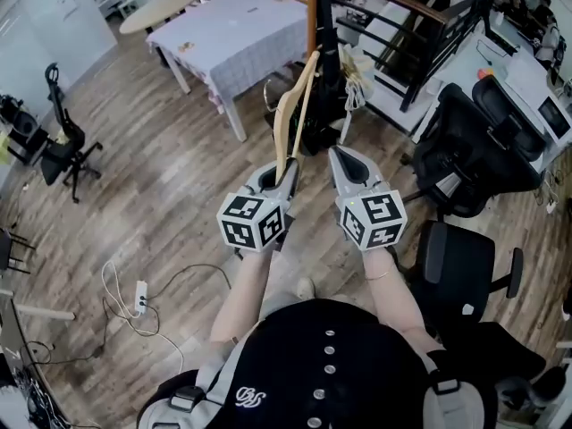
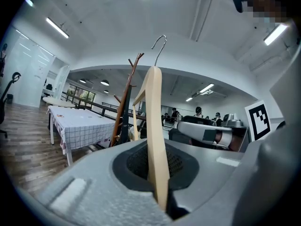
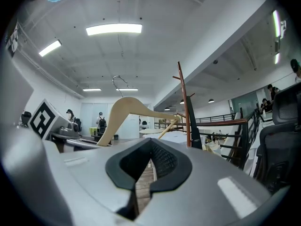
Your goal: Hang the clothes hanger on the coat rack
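Hanger pinched low in the left gripper, rack ahead
The left gripper [image 1: 288, 164] is clamped on one arm-end of the wooden clothes hanger [image 1: 291, 105], which stands upright with its wire hook [image 2: 160, 44] on top. The right gripper [image 1: 335, 154] is closed and empty beside it. The hanger looks light, stiff and smooth, so it may pivot in the grip. The coat rack [image 1: 313, 16] stands beyond

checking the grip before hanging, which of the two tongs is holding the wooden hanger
The left tongs: the wooden hanger is clamped upright between them. The right tongs alongside have nothing between them.
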The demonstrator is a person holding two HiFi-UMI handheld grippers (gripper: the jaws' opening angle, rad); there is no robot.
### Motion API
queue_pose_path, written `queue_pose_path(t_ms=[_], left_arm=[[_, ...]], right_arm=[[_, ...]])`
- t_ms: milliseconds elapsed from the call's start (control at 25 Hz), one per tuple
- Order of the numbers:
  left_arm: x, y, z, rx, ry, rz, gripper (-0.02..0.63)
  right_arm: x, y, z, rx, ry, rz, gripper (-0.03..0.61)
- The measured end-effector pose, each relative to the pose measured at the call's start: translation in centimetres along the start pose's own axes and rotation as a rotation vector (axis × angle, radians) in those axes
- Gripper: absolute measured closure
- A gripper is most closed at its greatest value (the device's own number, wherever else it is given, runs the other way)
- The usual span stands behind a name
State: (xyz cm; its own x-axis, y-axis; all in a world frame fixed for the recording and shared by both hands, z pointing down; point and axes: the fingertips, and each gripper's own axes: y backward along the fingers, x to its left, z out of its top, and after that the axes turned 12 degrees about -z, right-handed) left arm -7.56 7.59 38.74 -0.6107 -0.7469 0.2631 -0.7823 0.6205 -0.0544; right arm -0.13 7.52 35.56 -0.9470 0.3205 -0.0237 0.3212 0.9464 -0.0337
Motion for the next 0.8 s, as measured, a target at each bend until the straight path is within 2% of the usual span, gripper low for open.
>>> queue_pose_path(t_ms=[320, 800], left_arm=[[3.5, -1.4, 1.2, -0.001, -0.01, -0.003, 0.612], [7.6, -4.2, 1.6, 0.01, 0.012, 0.025, 0.612]], right_arm=[[0.6, -2.9, 0.1, 0.002, 0.042, 0.018, 0.578], [0.0, -7.9, -1.5, 0.028, 0.002, 0.044, 0.577]])
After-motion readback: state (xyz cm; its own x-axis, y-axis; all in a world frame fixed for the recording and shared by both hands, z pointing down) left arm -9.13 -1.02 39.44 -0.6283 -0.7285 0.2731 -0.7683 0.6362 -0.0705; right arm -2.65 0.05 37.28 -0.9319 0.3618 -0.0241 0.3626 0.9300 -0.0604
